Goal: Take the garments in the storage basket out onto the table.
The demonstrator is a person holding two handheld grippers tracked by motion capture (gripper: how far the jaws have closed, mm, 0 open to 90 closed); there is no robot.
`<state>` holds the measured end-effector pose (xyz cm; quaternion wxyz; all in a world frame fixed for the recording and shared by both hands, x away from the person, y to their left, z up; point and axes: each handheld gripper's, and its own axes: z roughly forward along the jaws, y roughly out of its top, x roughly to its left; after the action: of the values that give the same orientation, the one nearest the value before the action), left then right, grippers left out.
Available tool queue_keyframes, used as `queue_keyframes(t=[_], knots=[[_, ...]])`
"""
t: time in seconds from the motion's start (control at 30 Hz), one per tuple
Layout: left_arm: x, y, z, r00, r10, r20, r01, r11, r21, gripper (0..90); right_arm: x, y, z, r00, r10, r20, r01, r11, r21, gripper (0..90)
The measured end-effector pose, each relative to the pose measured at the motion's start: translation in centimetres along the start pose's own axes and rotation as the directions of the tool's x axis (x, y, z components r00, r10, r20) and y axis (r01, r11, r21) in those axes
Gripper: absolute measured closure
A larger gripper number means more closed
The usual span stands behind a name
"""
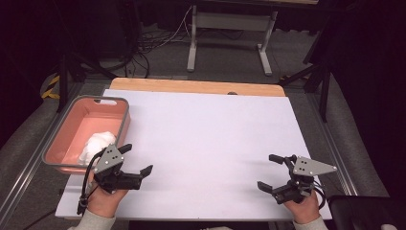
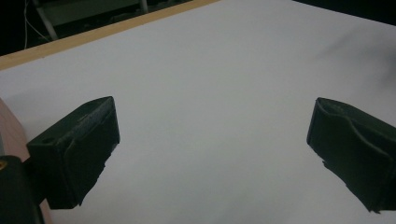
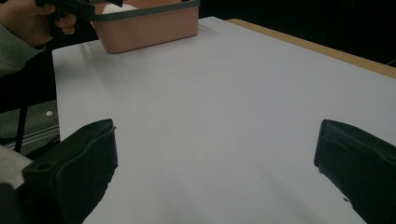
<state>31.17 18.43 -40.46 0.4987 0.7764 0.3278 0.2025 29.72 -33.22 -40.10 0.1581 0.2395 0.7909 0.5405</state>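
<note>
**Both hand-held grippers wide open and holding nothing, white lump in the pink bin**

From the high view I see a flat white sheet covering the tabletop, with a strip of light wood showing along the far edge. My left hand-held gripper sits at the near left corner of the sheet. Its two black jaws are spread wide apart and there is nothing between them. In the left gripper view I see the same thing: the left hand-held gripper has one jaw at each side with bare white sheet in the gap.

My right hand-held gripper sits at the near right corner, well apart from the left one. Its jaws are wide open too, and it holds nothing. In the right gripper view the right hand-held gripper shows only plain white sheet between its jaws.

A pink plastic bin with a grey rim stands at the left edge of the tabletop, just beside the left hand-held gripper. Inside it, at the near end, lies a soft white crumpled lump. I cannot tell if it is cloth or paper. In the right gripper view I can see the pink bin far off, with the person's left hand next to it.
</note>
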Motion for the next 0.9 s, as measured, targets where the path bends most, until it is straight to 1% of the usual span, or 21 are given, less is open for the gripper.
queue_keyframes(t=[0.17, 0.37, 0.5, 0.6, 0.67, 0.77, 0.9], knots=[[0.1, 0.2, -0.1, 1.0, 0.002, 0.005, -0.002, 1.0, -0.004, 3.7, 0.0, 0.0, 0.0, 1.0, 0.003, -0.003, -0.003, 1.0, 0.0, 0.0], [0.2, 0.8, -0.3, 0.9999, 0.007, 0.015, -0.008, 0.9999, 0.009, 4.0, -0.1, -0.1, 0.0, 1.0, 0.008, -0.004, -0.008, 1.0, -0.001, 0.0], [0.4, 1.3, -0.5, 0.9997, 0.016, 0.018, -0.016, 0.9996, 0.022, 4.1, -0.1, 0.0, 0.1, 1.0, 0.007, -0.005, -0.007, 1.0, 0.002, 0.0], [0.6, 1.8, -0.6, 0.9995, 0.028, 0.015, -0.029, 0.9986, 0.045, 4.2, -0.1, 0.0, 0.2, 1.0, 0.007, -0.005, -0.007, 1.0, 0.003, 0.0], [0.8, 2.0, -0.7, 0.9994, 0.033, 0.012, -0.033, 0.9981, 0.052, 4.2, -0.1, -0.1, 0.2, 0.9999, 0.009, -0.008, -0.009, 1.0, 0.004, 0.0], [1.0, 2.2, -0.7, 0.9994, 0.031, 0.016, -0.032, 0.9977, 0.06, 4.3, -0.1, -0.1, 0.2, 0.9999, 0.01, -0.008, -0.01, 1.0, 0.005, 0.0], [1.4, 2.6, -0.9, 0.9992, 0.038, 0.01, -0.039, 0.9968, 0.07, 4.3, -0.1, -0.1, 0.2, 0.9999, 0.011, -0.009, -0.011, 1.0, 0.006, 0.0]])
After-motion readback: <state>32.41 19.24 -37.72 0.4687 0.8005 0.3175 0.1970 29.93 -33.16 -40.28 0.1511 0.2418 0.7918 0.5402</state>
